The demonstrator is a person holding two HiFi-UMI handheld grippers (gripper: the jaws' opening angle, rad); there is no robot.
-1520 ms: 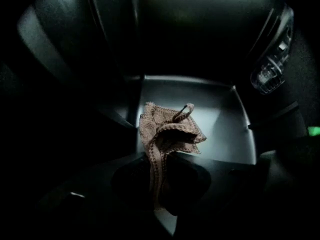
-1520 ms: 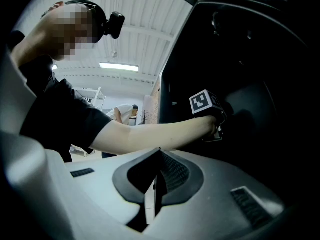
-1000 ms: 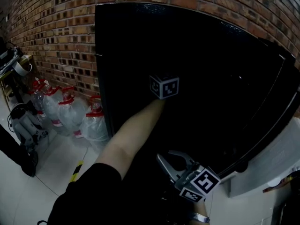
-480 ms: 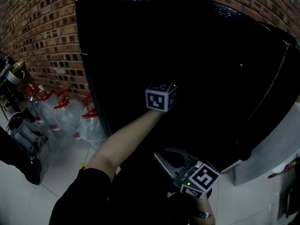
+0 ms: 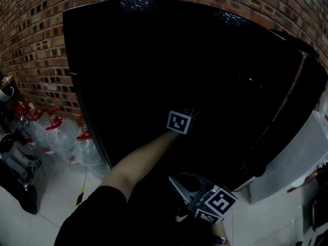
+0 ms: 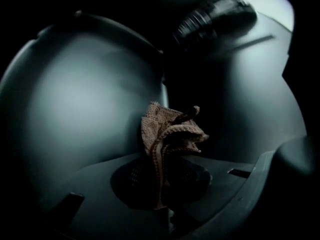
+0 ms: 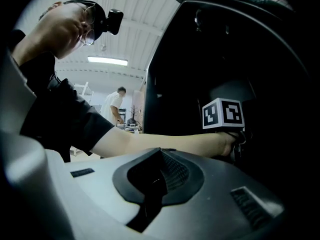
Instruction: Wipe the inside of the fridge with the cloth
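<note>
Cloth (image 6: 167, 134) bunched, pinched in clenched left tool (image 6: 161, 194), deep inside dark fridge (image 5: 154, 60), near pale inner wall. Left arm stretched into fridge. Right tool (image 7: 150, 184) clenched, empty, held low in front of fridge. Water jugs (image 5: 61, 132) by brick wall (image 5: 31, 45).

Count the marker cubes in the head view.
2: one cube on the left gripper inside the fridge; another on the right gripper near the bottom edge. None seems hidden.
</note>
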